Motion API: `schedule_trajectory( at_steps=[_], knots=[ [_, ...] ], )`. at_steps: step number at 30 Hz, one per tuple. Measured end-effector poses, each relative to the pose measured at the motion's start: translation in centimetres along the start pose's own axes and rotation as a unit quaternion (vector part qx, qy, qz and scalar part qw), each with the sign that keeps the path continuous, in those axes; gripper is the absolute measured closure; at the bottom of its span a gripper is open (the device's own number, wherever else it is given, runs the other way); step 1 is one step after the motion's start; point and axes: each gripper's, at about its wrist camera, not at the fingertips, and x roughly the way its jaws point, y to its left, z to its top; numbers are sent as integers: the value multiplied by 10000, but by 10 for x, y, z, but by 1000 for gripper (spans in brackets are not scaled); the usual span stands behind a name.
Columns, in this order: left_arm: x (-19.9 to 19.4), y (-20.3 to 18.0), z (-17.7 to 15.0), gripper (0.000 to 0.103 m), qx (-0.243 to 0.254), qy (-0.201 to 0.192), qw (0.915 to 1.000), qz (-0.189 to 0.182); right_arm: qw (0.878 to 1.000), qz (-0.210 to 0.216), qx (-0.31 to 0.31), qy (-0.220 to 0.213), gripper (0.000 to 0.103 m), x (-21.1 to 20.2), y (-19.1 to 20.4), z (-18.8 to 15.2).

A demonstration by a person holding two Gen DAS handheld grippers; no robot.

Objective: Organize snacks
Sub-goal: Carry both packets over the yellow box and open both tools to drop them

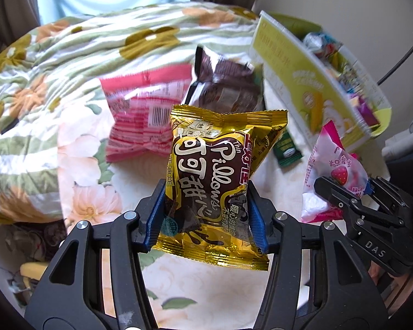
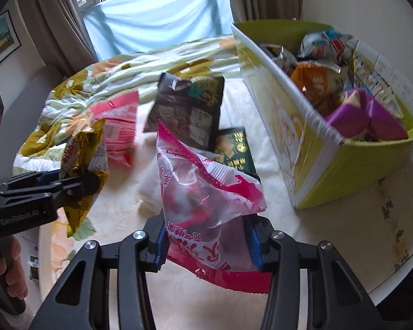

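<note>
Snacks all over this bed, and two of them are up off the cover right now. Far left there's just the floral quilt [image 1: 68, 63]. Next over, a pink striped packet [image 1: 146, 110] lies flat on the bedding, and a dark brown bag [image 1: 225, 85] sits just to its right, partly overlapping it.

In the near middle, the left gripper [image 1: 206, 214] is clenched on a gold cocoa pillow-snack bag [image 1: 220, 170], blue pads squeezing both sides, with the bag hanging clear of the sheet. A small dark green packet [image 1: 286, 151] lies on the sheet just right of that.

Further right, the right gripper [image 2: 206, 244] is clamped on a pink and white strawberry bag [image 2: 206, 192], also lifted off the bed.

Far right stands a lime green box [image 2: 358, 165], already stuffed with other packets: orange, purple, silvery ones. It's sitting on the bed near the wall, close beside the held strawberry bag but not touching it.
</note>
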Motion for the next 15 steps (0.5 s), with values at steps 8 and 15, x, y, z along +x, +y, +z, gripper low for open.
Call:
schedule_trajectory(
  at_steps=[8,15],
  knots=[
    [-47,-41,25,53,114,-428,9989,-128,9993,200,-12,-328,60,-63,-9,27],
    [-66,-102,55,53,184,-750,9970,-102,9977,251,-168,-606,60,-98,-54,63]
  ],
)
